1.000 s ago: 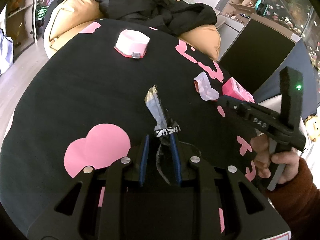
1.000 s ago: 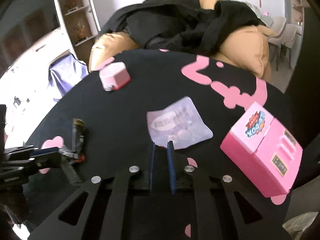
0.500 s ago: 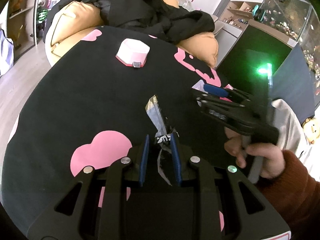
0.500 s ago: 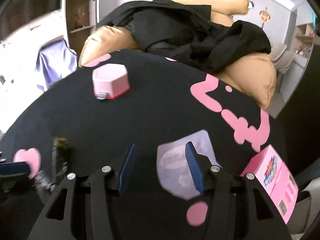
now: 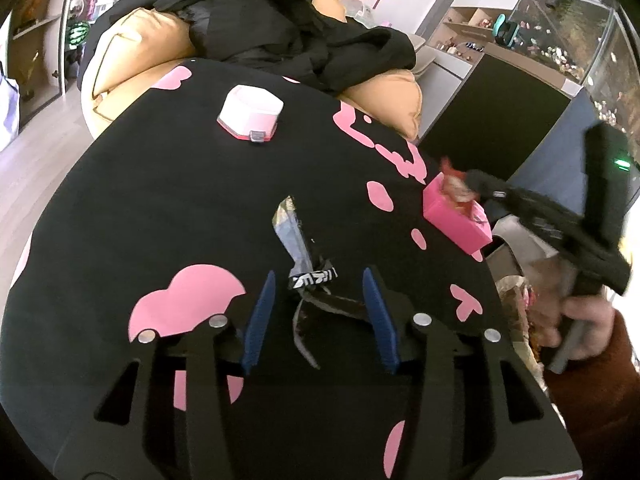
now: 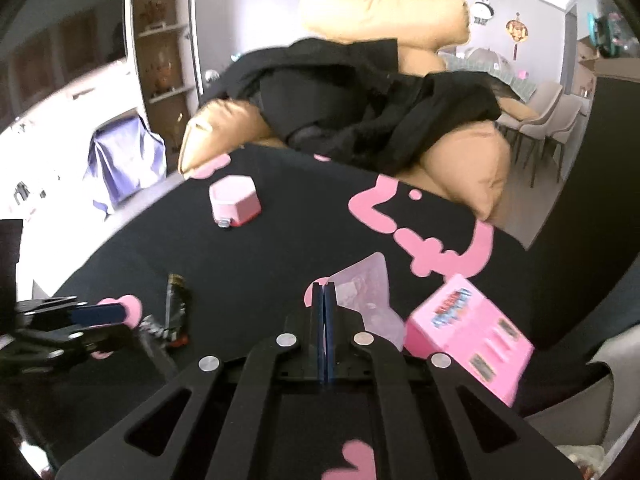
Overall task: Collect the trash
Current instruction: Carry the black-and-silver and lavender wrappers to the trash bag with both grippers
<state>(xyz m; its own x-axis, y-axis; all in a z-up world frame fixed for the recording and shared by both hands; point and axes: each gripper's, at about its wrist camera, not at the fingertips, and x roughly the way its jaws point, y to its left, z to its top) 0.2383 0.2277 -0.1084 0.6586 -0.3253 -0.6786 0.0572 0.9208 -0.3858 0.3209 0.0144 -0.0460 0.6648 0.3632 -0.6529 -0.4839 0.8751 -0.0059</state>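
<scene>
A dark crumpled snack wrapper (image 5: 298, 240) lies on the black table with pink shapes (image 5: 160, 208). My left gripper (image 5: 318, 286) is open, its blue pads either side of the wrapper's near end. The wrapper also shows in the right wrist view (image 6: 176, 304), beside the left gripper (image 6: 80, 320). My right gripper (image 6: 325, 290) is shut on the edge of a clear pinkish plastic wrapper (image 6: 364, 292) and holds it above the table. In the left wrist view the right gripper (image 5: 460, 180) holds that wrapper over the pink box (image 5: 456, 220).
A pink box (image 6: 468, 332) sits at the table's right edge. A pink-and-white hexagonal case (image 5: 250, 114) (image 6: 235, 200) sits at the far side. A tan sofa with black clothes (image 6: 360, 112) stands beyond. A bag with trash (image 5: 520, 300) hangs off the right edge.
My left gripper opened and let go of the dark wrapper, which now lies on the table. My right gripper closed on the clear plastic wrapper and lifted it toward the pink box.
</scene>
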